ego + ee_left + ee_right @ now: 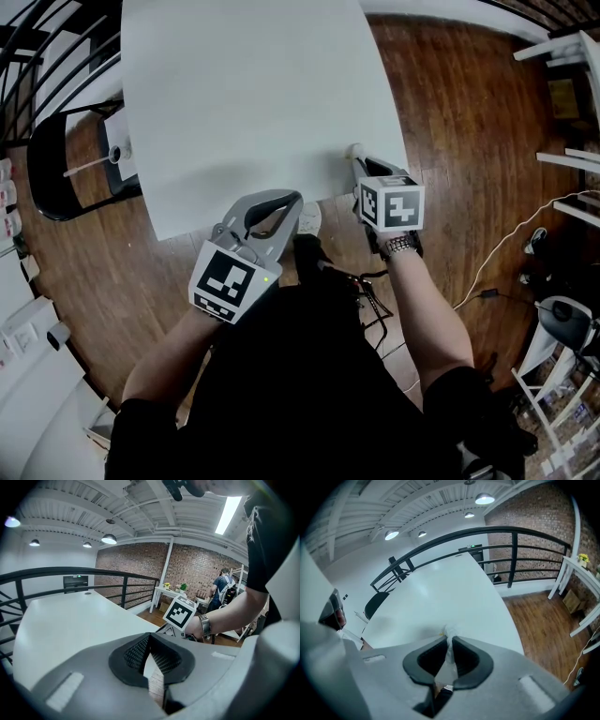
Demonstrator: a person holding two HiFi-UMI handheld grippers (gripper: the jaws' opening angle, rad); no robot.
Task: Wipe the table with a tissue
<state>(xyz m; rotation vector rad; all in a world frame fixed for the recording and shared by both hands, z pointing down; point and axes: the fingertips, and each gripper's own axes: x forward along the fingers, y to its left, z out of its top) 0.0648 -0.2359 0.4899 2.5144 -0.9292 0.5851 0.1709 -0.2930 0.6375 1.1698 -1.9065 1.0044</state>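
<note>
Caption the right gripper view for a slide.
Grey right gripper shut on a crumpled white tissue over the smooth white table, black metal railing behind.

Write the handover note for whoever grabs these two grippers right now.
Left gripper: jaws shut with nothing in them, at the near edge of the table.
Right gripper: shut on the tissue. A wad pokes past the tips, at the table's near right corner.
Done: the tissue is in hand and at the table. The top shows no marks, so how much has been wiped cannot be told.
Left: sweep the tissue across the tabletop.
</note>
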